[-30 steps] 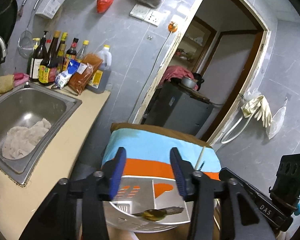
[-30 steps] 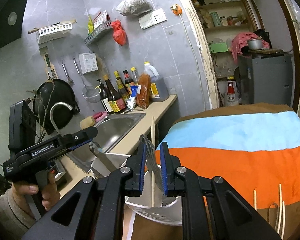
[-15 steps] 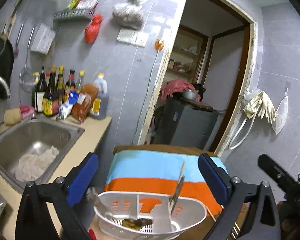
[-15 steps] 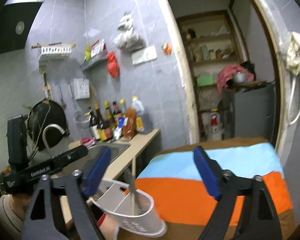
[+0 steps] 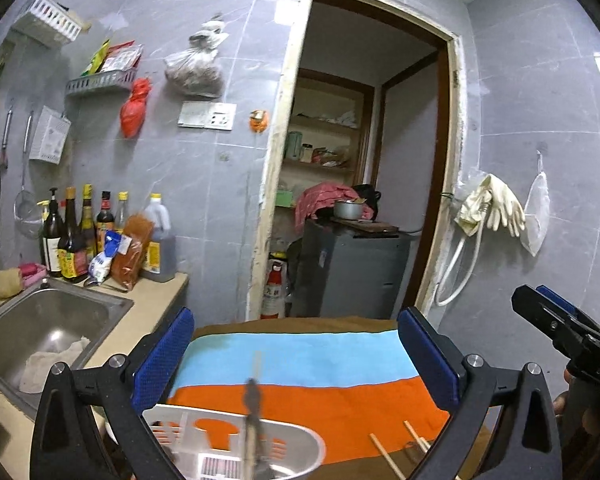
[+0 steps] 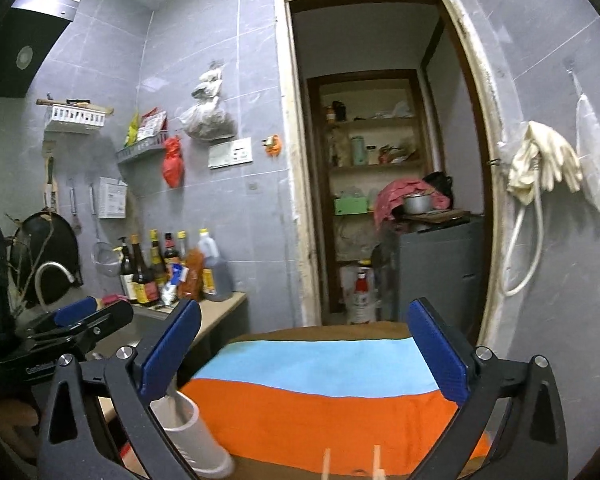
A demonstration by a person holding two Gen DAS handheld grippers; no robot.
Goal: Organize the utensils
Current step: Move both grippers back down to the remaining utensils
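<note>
A white slotted utensil holder (image 5: 236,444) stands on a blue and orange striped cloth (image 5: 300,364) at the bottom of the left wrist view, with a dark utensil (image 5: 252,412) upright in it. It also shows in the right wrist view (image 6: 192,436). Loose chopsticks (image 5: 392,452) lie on the cloth to its right and show in the right wrist view (image 6: 352,460). My left gripper (image 5: 296,364) is open and empty above the holder. My right gripper (image 6: 304,352) is open and empty, raised over the cloth.
A steel sink (image 5: 40,328) with a rag is at the left, with sauce bottles (image 5: 84,236) behind it on the counter. A doorway (image 5: 360,184) with a grey cabinet (image 5: 348,272) is ahead. Rubber gloves (image 5: 492,208) hang on the right wall.
My right gripper opened and let go of the utensil it held over the holder. My left gripper opened wide. Both have lifted up and back.
</note>
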